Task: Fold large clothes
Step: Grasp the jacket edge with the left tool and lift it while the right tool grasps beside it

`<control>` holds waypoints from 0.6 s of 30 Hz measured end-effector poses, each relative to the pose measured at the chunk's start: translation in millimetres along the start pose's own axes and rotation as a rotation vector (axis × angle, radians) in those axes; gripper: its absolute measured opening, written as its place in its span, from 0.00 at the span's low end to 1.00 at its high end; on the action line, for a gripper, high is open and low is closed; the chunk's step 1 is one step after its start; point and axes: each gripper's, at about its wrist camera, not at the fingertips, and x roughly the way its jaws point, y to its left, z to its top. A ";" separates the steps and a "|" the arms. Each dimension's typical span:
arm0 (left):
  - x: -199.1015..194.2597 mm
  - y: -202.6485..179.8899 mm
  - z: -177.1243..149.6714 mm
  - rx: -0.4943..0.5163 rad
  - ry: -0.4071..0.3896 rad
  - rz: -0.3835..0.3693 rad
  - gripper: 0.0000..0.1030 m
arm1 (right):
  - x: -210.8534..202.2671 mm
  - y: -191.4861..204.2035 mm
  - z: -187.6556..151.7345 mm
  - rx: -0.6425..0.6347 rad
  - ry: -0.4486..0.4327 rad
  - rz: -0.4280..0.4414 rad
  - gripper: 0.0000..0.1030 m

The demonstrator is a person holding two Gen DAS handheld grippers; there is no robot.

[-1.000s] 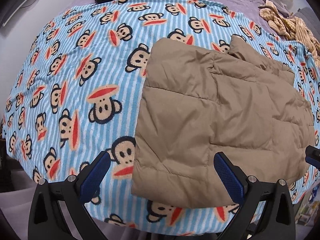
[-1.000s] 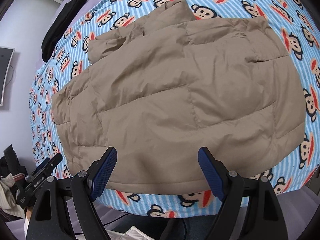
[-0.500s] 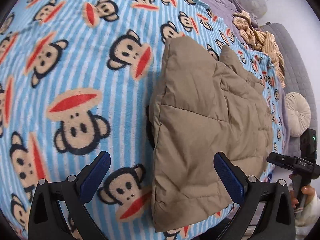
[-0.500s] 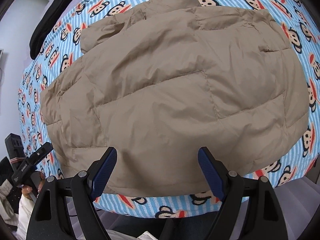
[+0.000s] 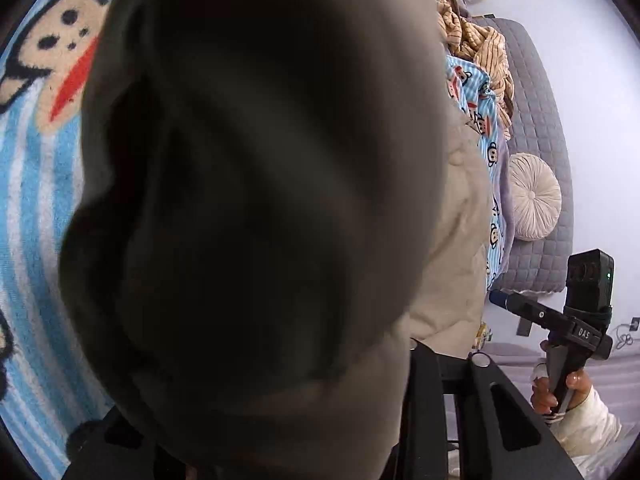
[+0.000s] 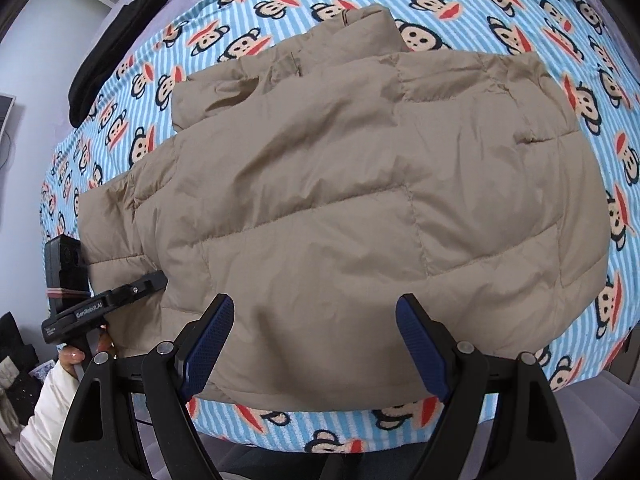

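Note:
A tan quilted jacket lies spread flat on the monkey-print blanket. In the left wrist view a dark, close fold of the jacket fills most of the frame and hides my left gripper's fingertips. The right wrist view shows the left gripper pushed into the jacket's left edge, held by a hand in a white sleeve. My right gripper stands open above the jacket's near hem, with nothing between its blue pads. It also shows at the right of the left wrist view as the right gripper.
A black garment lies at the blanket's far left corner. A tan striped garment is heaped at the far end, beside a grey quilted sofa with a round cream cushion. The blanket's edge drops off just below the jacket's hem.
The left gripper swung right and drove into the jacket's left edge, so fabric now covers its camera. The right gripper moved a little closer over the near hem, still open.

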 end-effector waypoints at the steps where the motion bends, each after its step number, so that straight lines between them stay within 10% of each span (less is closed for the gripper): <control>1: -3.0 -5.0 -1.8 0.006 -0.011 0.012 0.29 | -3.0 -0.7 3.7 -0.012 -0.024 0.003 0.79; 4: -18.4 -24.9 -10.1 0.003 -0.066 0.025 0.26 | -5.3 -3.1 18.9 -0.088 -0.073 0.031 0.31; 18: -14.2 -173.2 -22.5 -0.015 -0.158 0.077 0.26 | 91.0 -27.7 89.8 -0.054 -0.020 0.253 0.18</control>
